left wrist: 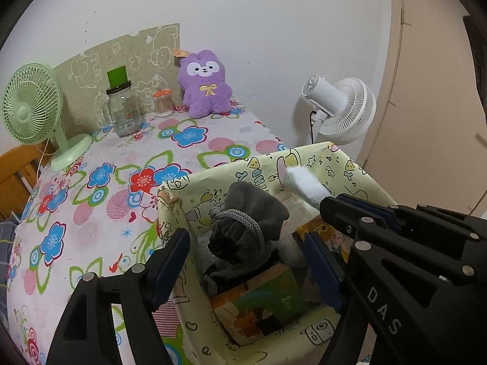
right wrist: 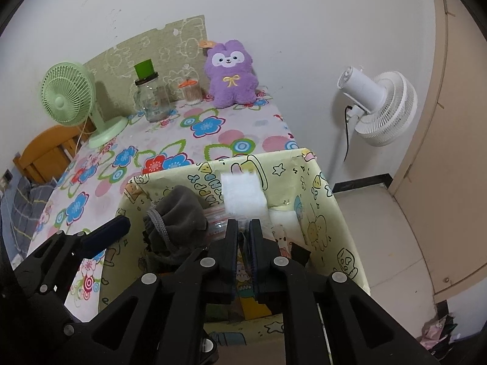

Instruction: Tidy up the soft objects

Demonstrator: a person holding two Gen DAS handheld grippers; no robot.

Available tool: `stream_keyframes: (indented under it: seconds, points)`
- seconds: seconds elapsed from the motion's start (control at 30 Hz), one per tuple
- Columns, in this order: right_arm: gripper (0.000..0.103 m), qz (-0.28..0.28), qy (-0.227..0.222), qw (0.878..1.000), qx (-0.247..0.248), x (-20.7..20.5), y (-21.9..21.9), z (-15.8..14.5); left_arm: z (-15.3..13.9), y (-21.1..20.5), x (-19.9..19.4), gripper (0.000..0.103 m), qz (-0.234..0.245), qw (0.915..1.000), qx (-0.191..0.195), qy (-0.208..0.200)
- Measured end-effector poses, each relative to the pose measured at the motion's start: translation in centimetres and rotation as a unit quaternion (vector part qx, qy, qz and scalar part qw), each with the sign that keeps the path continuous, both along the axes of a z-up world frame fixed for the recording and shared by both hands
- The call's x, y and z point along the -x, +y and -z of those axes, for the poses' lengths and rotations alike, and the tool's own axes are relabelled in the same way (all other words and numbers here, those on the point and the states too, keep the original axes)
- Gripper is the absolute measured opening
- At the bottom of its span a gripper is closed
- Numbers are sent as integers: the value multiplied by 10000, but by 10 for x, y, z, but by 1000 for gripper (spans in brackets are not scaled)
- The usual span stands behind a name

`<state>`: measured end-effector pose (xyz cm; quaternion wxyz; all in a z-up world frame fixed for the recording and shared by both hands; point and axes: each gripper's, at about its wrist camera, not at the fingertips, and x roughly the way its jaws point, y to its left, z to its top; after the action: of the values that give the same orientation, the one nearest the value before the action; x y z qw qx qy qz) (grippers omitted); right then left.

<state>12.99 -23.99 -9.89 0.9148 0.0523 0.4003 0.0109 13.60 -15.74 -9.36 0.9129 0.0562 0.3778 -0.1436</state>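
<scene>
Presently, 2 sets of tongs are seen over a yellow cartoon-print box [left wrist: 304, 158] set on the flower-patterned counter [left wrist: 100, 182]. The left tongs [left wrist: 248, 251] stand wide apart around a grey drawstring pouch [left wrist: 246, 222] lying inside the box — the pads are not pressed on it. The right tongs [right wrist: 243, 231] are nearly closed, pinched on a white fluffy cloth [right wrist: 243, 194] held above the box interior. At the counter's far edge a purple plush bunny [left wrist: 205, 83] is propped against the wall, beside a glass jar [left wrist: 123, 112] and a green desk fan [left wrist: 32, 103].
</scene>
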Motion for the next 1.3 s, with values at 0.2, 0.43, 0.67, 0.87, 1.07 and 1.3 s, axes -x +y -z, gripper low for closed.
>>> stream_keyframes:
  seconds: [0.2, 0.43, 0.67, 0.87, 1.07, 1.3]
  points:
    - [11, -6, 1, 10000, 43, 4, 2, -1, -3, 1, 6, 81, 32, 10000, -51, -22]
    - [11, 8, -18, 10000, 68, 9, 4, -4, -6, 3, 14, 84, 38, 9999, -106, -84]
    - [11, 20, -50, 9999, 159, 18, 11, -9, -8, 8, 21, 85, 0, 9998, -134, -129]
    - [46, 63, -108, 9998, 174, 24, 15, -13, -11, 15, 28, 88, -25, 9997, -179, -189]
    - [71, 48, -385, 9992, 132, 36, 21, -22, -18, 23, 34, 91, -42, 9995, -115, -278]
    - [81, 17, -552, 9984, 153, 45, 33, -35, -29, 37, 42, 97, -123, 9991, -58, -401]
